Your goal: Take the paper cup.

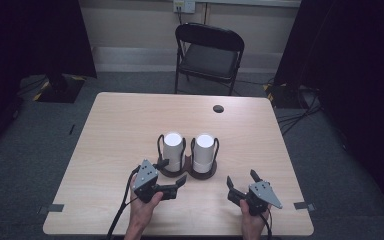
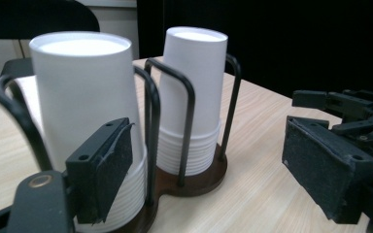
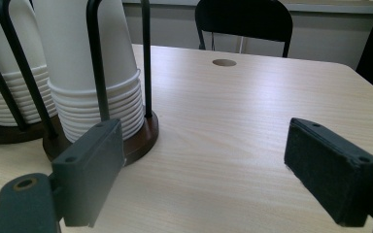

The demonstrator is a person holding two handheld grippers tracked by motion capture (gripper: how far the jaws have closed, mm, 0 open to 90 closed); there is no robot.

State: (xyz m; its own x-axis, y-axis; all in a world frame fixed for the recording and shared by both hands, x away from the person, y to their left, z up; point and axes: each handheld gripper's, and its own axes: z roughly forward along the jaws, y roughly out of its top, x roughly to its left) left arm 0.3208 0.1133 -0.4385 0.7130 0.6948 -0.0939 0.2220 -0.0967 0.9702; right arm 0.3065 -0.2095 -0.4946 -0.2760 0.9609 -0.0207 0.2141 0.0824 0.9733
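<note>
Two stacks of upturned white paper cups stand side by side in a dark wooden holder [image 1: 203, 174] with black wire loops, at the middle of the table. The left stack [image 1: 173, 145] [image 2: 85, 97] is nearest my left gripper [image 1: 174, 171] [image 2: 213, 167]. That gripper is open just in front of the holder's left half, and nothing is pressed between its pads. The right stack [image 1: 204, 148] [image 2: 194, 97] [image 3: 94, 63] stands ahead and to the left of my right gripper [image 1: 241, 177] [image 3: 212, 170]. The right gripper is open over bare table near the front edge, with nothing between its jaws.
The light wooden table [image 1: 130, 125] has a round cable hole [image 1: 218, 108] [image 3: 224, 62] near its far edge. A black folding chair [image 1: 210, 52] stands behind the table. Tape marks [image 1: 55, 208] sit at the front corners. Dark curtains hang on both sides.
</note>
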